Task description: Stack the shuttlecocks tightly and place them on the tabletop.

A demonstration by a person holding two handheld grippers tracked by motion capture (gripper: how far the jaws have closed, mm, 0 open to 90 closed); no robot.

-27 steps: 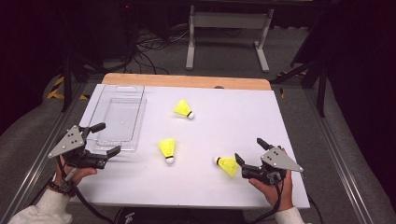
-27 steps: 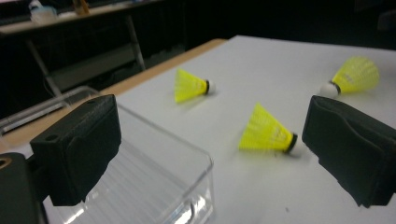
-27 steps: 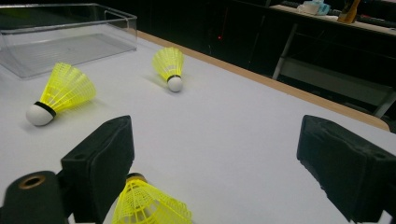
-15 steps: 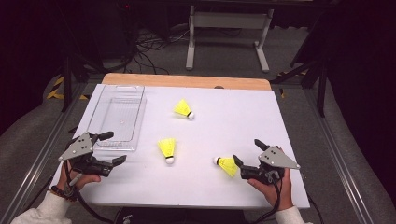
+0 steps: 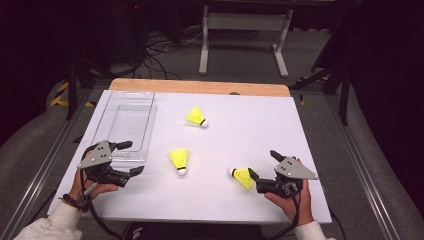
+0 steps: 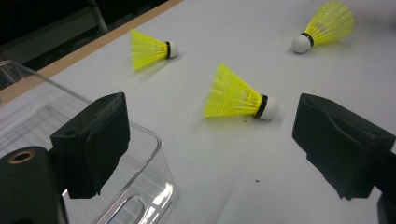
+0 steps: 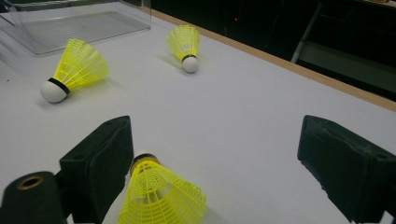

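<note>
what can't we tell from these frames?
- Near shuttlecock: right gripper view, cork hidden behind the jaw, skirt cut by the bottom edge.
- Tray: left gripper view, cut by the left and bottom edges, part behind the jaw.
- Right gripper: high view, too small to tell if a jaw touches the shuttlecock.

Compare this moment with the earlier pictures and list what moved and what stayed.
The left gripper has drawn back from beside the clear tray toward the table's near edge, jaws open and empty. The right gripper has barely shifted, open, with the nearest shuttlecock at its jaws, not gripped. The tray and the other two shuttlecocks stayed put.
</note>
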